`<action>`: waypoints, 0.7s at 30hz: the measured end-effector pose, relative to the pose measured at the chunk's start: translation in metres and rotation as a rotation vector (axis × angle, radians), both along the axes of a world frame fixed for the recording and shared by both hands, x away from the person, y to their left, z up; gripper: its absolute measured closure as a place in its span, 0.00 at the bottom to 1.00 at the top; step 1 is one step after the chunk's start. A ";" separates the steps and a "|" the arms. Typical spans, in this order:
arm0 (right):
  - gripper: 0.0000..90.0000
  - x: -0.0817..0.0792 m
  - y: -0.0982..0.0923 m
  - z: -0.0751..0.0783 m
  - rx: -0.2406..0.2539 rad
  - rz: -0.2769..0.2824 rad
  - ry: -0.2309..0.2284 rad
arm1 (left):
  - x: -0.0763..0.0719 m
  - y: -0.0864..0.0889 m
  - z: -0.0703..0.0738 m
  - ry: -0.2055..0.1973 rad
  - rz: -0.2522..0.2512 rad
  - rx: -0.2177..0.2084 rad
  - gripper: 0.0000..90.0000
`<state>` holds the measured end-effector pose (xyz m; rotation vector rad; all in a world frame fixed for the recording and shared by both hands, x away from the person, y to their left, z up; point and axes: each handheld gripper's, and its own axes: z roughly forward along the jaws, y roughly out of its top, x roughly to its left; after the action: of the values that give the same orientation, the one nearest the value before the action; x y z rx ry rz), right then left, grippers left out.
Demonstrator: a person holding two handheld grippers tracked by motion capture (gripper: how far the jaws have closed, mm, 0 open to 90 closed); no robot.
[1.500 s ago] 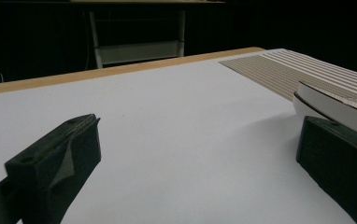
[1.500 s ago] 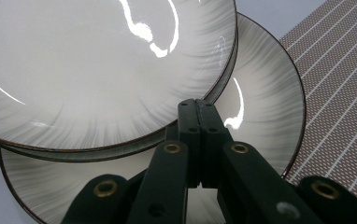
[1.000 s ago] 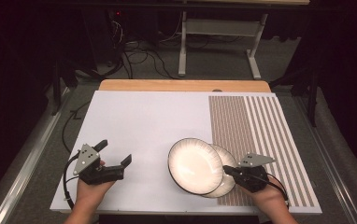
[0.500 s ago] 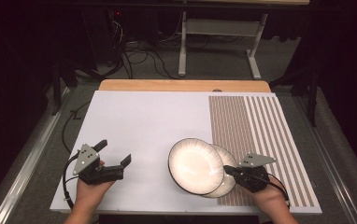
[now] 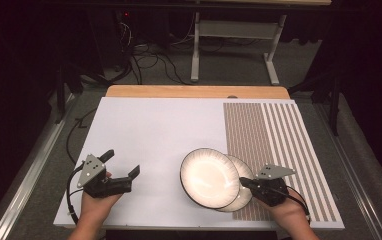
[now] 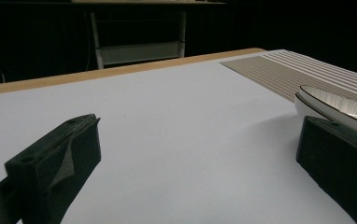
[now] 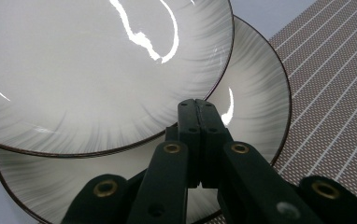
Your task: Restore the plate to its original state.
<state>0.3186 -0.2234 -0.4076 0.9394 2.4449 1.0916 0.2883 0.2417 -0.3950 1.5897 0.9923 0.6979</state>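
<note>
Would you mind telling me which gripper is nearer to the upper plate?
Right. The right gripper sits at the upper plate's right edge, jaws shut; the left gripper rests apart on the white table to its left, jaws open.

Left gripper [image 5: 121, 165]: black body; two blocky black jaws; grey three-cornered plate on top with small dark holes.
Left cable: black, looping beside the hand [image 5: 95, 206].
Right gripper [image 7: 198, 108]: black jaws, narrow flat tips; black link arms with brass-coloured rivets; grey three-cornered top plate.
Right cable: thin, black, trailing over the hand [image 5: 290, 211].
Forearms: bare, no sleeves or gloves.
</note>
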 end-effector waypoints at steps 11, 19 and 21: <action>1.00 0.001 -0.004 0.001 0.003 -0.011 -0.005 | 0.000 0.000 0.000 0.000 -0.001 -0.001 0.01; 1.00 0.001 -0.009 0.003 0.003 -0.028 -0.009 | 0.000 0.001 0.000 0.000 -0.001 -0.009 0.01; 1.00 0.000 -0.010 0.003 0.007 -0.030 -0.010 | 0.000 0.001 0.000 0.004 0.002 -0.010 0.01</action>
<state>0.3190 -0.2330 -0.4043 0.9667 2.4125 1.0926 0.2887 0.2428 -0.3953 1.5825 0.9988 0.6898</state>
